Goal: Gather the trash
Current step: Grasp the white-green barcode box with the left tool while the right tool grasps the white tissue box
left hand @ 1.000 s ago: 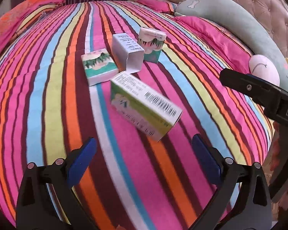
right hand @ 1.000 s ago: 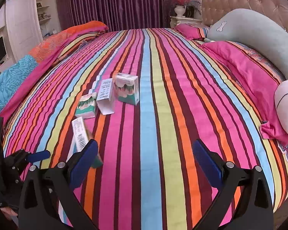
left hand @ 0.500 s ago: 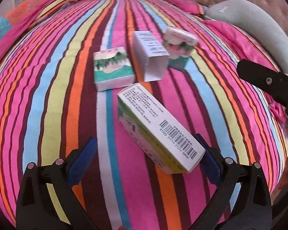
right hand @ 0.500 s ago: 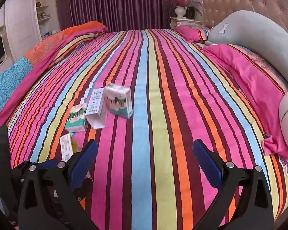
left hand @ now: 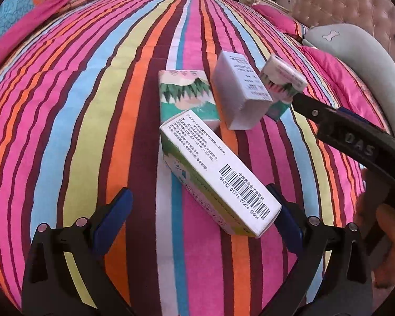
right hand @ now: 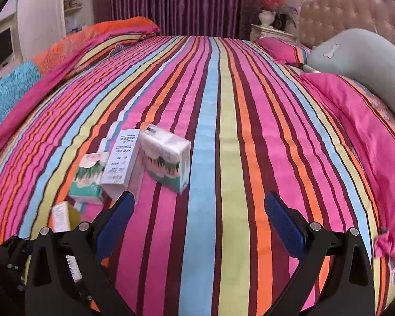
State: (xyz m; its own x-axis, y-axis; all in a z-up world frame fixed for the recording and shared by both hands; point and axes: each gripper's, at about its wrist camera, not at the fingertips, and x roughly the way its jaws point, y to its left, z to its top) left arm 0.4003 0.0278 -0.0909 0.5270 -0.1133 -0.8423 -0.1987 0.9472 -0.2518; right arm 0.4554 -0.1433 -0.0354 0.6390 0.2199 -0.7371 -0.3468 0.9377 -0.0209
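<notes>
Several small cardboard boxes lie on a striped bedspread. A long white-and-green box with a barcode lies between the open fingers of my left gripper, its near end against the right finger. Behind it lie a green-patterned box, a white box and a second patterned box. In the right wrist view the same boxes lie left of centre: the patterned box, the white box, the flat green one. My right gripper is open and empty above the bedspread.
A grey bolster pillow and pink pillows lie along the tufted headboard at right. A folded orange and blue quilt lies at the left. My right gripper's arm crosses the left wrist view at right.
My left gripper has moved forward, so the barcode box now lies between its fingers. My right gripper has moved left toward the box cluster. Both stay open.
</notes>
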